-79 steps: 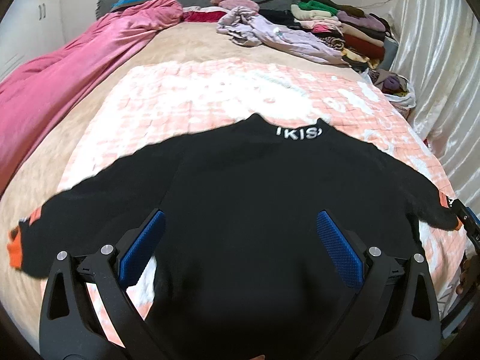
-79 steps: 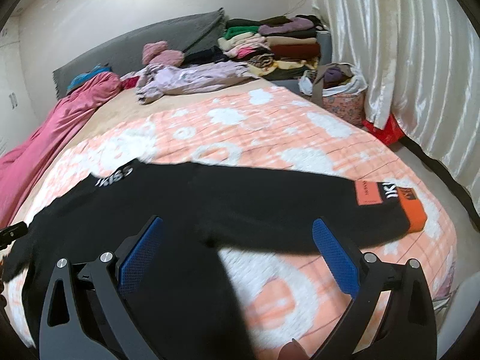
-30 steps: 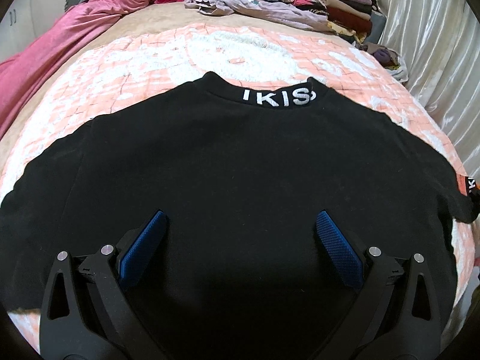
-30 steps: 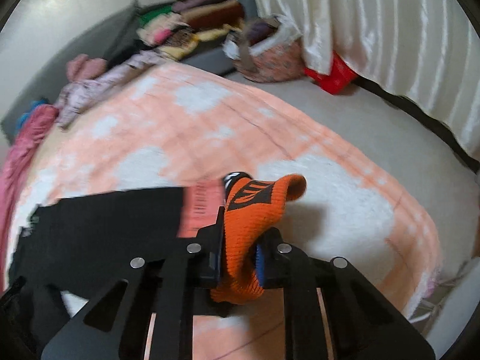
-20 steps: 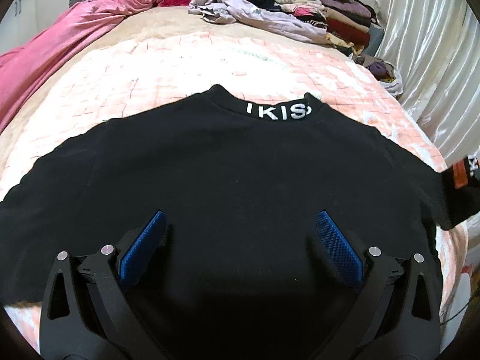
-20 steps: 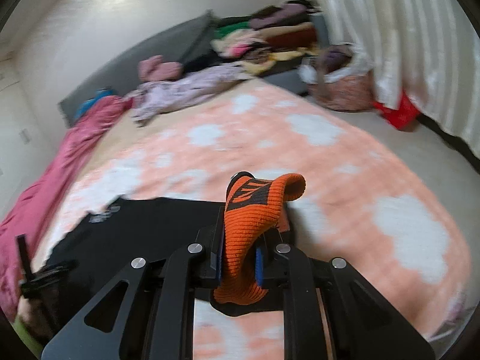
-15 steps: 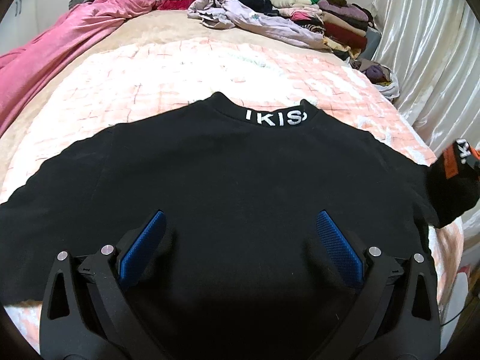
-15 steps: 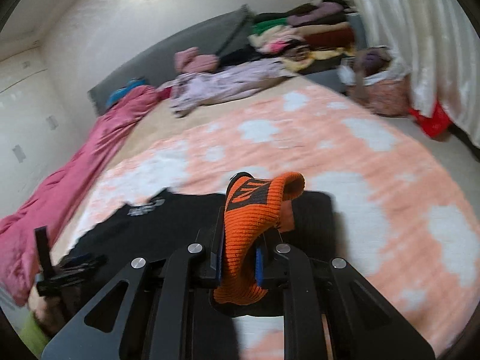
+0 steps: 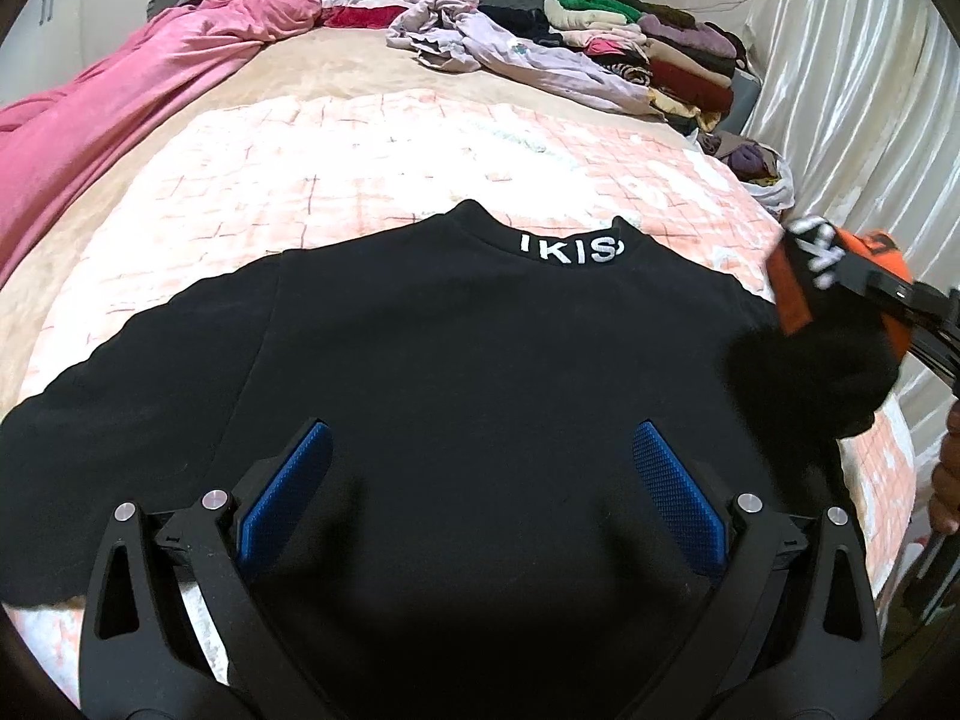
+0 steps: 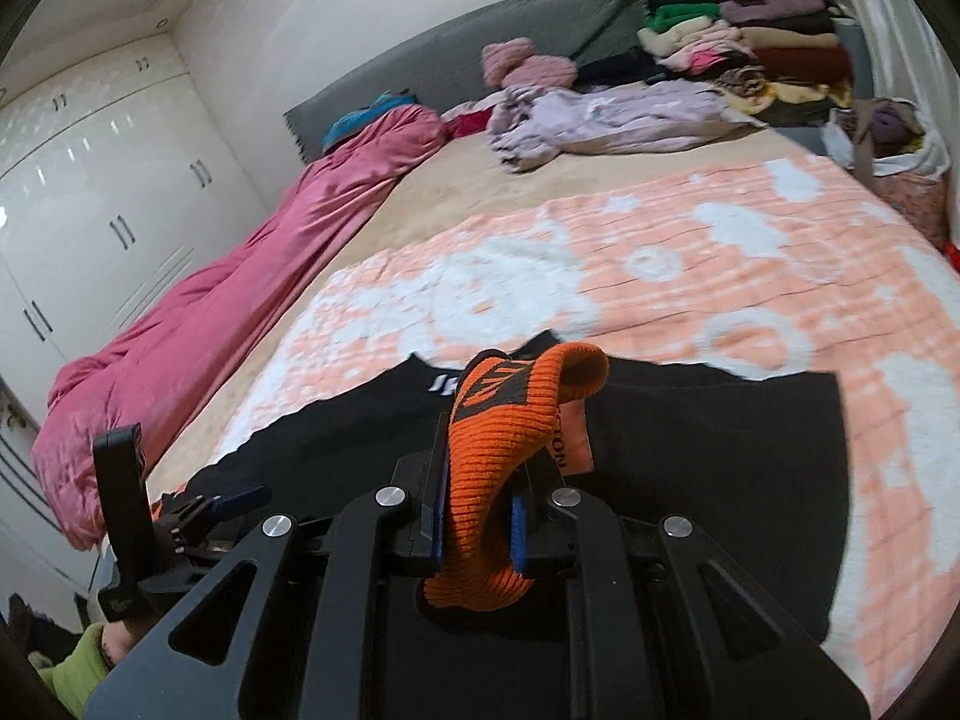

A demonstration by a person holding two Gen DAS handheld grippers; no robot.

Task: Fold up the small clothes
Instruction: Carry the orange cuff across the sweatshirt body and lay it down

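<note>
Right wrist view: right gripper (image 10: 474,531) clamped on the orange cuff (image 10: 510,450), sleeve lifted over the black sweater (image 9: 450,390).
Sweater lies flat, lettered collar (image 9: 573,249) away from the person, on the peach blanket (image 9: 360,156); this flat lie suits folding. Cuff held at its ribbed end, apparently so the whole sleeve follows inward across the body. Left gripper (image 9: 480,504) hovers above the hem, blue pads spread wide, holding nothing, likely ready to steady the cloth.

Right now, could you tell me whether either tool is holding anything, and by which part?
The right tool is shut on the orange cuff of the black sweater, at its sleeve end. The left tool is open above the sweater's body, holding nothing.
</note>
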